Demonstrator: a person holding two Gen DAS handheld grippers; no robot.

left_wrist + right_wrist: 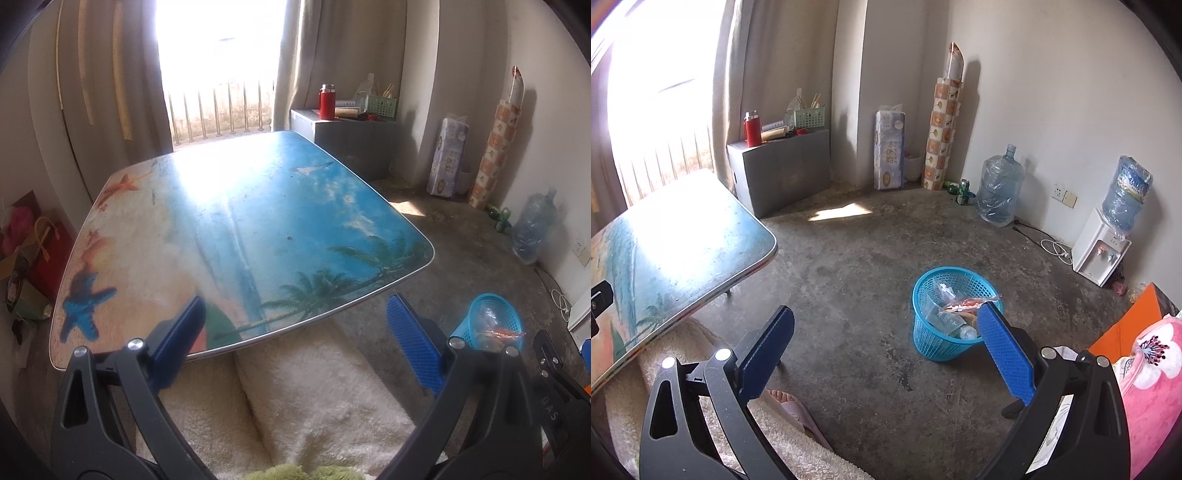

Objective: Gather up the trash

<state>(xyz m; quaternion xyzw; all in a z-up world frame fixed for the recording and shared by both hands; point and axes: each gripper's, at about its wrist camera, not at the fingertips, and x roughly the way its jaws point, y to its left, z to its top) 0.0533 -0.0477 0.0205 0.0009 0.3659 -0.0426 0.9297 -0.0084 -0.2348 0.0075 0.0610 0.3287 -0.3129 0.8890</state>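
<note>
Fluffy cream fabric [306,398] over the person's lap filled the space nearest the left wrist camera, with the left gripper [295,332] spread wide above it, its blue pads holding nothing. Beyond, toward 12 o'clock, the table [236,229] with its beach print lay bare under strong window glare. At 3 o'clock from that gripper, the blue basket [493,321] stood on the concrete floor [461,251], with clear plastic and an orange wrapper visible inside.

From the right wrist view, the right gripper [884,332] was likewise wide open and empty, hovering over the floor. Its right pad overlapped the basket [932,332] at about 1 o'clock; clear bags, a small bottle [966,331] and an orange wrapper [971,303] sat in the basket, the wrapper lying across its rim. A foot in a slipper [790,404] showed at 7 o'clock, below the left pad. The table corner [764,240] sat at 10 o'clock, well apart from the basket.
</note>
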